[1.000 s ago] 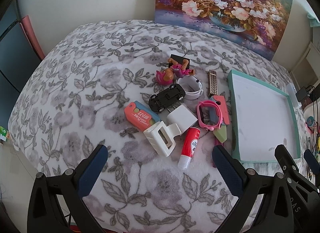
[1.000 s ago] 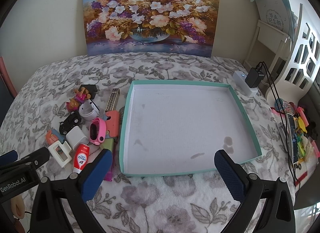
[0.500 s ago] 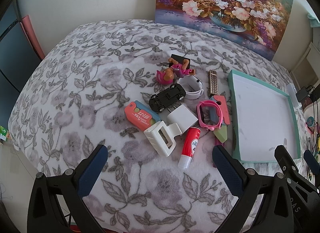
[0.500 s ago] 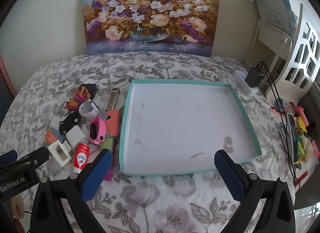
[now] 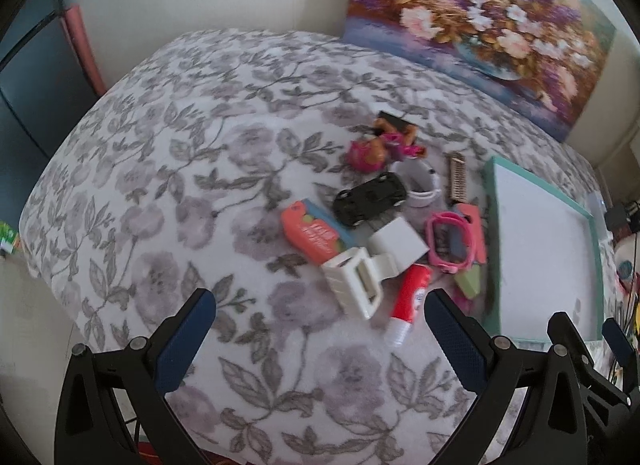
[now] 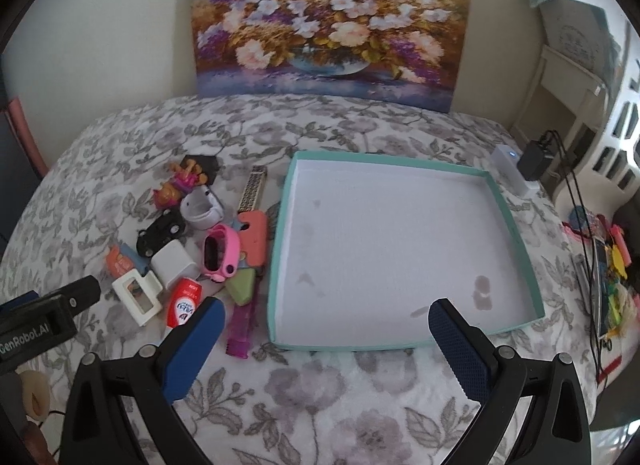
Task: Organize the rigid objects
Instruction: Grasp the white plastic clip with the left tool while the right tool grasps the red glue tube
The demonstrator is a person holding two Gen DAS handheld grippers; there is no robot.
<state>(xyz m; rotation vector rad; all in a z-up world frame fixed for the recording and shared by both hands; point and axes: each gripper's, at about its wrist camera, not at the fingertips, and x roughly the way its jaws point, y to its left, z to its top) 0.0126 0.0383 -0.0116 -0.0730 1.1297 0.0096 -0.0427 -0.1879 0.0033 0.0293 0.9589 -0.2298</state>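
A pile of small rigid objects lies on the floral bedspread: a red glue stick [image 5: 408, 304] [image 6: 185, 301], a white clip [image 5: 354, 281], a black toy car [image 5: 370, 198] [image 6: 160, 232], a pink watch [image 5: 450, 241] [image 6: 220, 251], an orange eraser pack [image 5: 310, 235], a white cube [image 5: 396, 243] and a doll [image 5: 380, 145]. An empty teal tray [image 6: 516, 225] [image 5: 490, 225] sits right of the pile. My left gripper [image 5: 320, 333] is open and empty, just short of the pile. My right gripper [image 6: 326, 333] is open and empty at the tray's near edge.
A flower painting [image 6: 328, 21] leans on the wall behind the bed. A charger and cable [image 6: 536, 153] and colourful clutter [image 6: 612, 265] lie at the right edge. A purple comb [image 6: 240, 329] lies beside the tray. The left gripper's body [image 6: 40, 321] shows at lower left.
My left gripper has moved forward and to the right, closer to the pile. My right gripper has moved slightly nearer the tray. No object has moved.
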